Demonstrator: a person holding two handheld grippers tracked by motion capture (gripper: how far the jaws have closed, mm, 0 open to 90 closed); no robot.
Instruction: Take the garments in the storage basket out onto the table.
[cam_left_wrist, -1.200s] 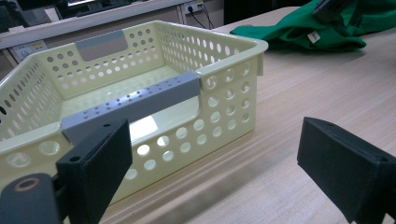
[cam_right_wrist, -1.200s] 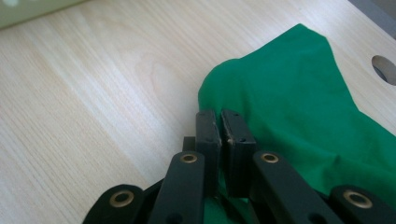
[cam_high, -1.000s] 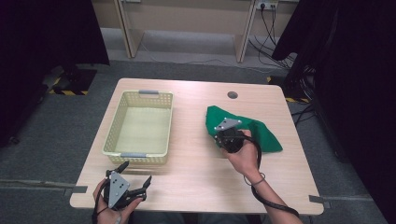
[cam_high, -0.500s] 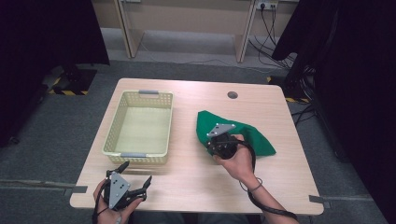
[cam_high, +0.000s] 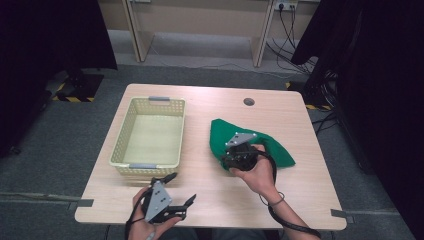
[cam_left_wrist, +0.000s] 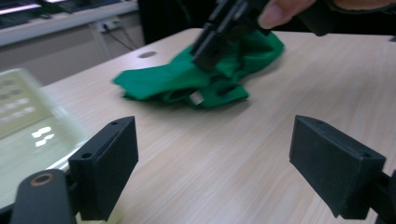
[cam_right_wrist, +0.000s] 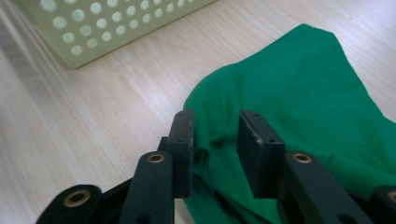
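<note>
High view first: we see our right gripper (cam_high: 235, 161) set down on the near left part of the green cloth (cam_high: 272, 150), which lies crumpled on the right half of the table (cam_high: 210, 197), well apart from the pale yellow basket (cam_high: 150, 131) on the left. Right gripper view puts a fold of cloth in the gap between the jaws; they have just been opening, and the pads now stand a little apart without pressing on the fabric, so we judge the cloth has been let go where it lies rather than carried. Our left gripper (cam_high: 182, 192) hovers at the near edge, just near of the basket, jaws spread wide with nothing between them. Left gripper view looks across bare wood toward the cloth (cam_left_wrist: 187, 81), so we read that hand as lined up to take the fabric's near side, perhaps for folding or for moving it to the basket.
</note>
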